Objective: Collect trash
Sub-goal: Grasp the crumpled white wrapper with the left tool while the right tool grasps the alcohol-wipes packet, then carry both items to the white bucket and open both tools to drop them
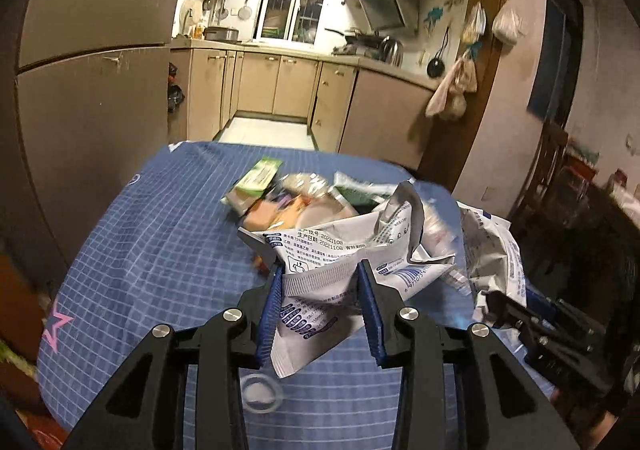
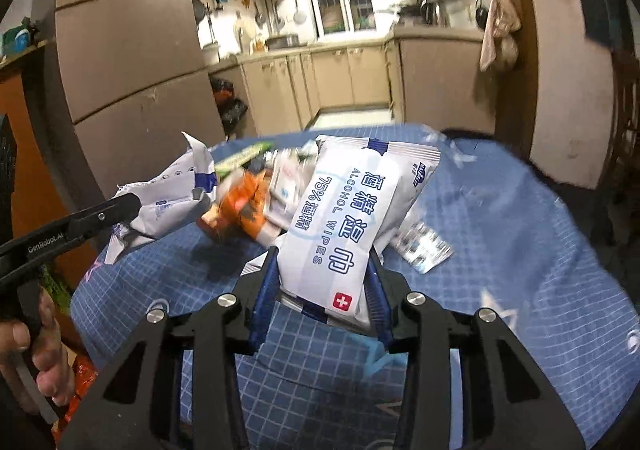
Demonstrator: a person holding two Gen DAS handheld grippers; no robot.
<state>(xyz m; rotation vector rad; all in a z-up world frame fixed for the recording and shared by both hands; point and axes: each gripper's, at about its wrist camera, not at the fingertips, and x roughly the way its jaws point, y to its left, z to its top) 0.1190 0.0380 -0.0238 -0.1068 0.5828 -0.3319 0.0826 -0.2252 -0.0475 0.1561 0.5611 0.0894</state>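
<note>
**Both grippers pinch wipes packets above the blue cloth**

Left wrist view: the left gripper (image 1: 320, 270) clamps a crumpled, torn-open white packet (image 1: 344, 250), lifted above the blue checked tablecloth (image 1: 132, 250). More wrappers (image 1: 280, 198) lie heaped behind it.

Right wrist view: the right gripper (image 2: 322, 262) pinches an alcohol wipes pack (image 2: 352, 210); its contents cannot be seen. The left gripper holds its packet at far left.

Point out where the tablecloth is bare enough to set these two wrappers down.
Bare blue checked tablecloth: the wide stretch left of the trash pile, toward the pink star. Also the near-right area beyond the foil blister pack. Crowded: the table's far centre, where wrappers overlap.
</note>
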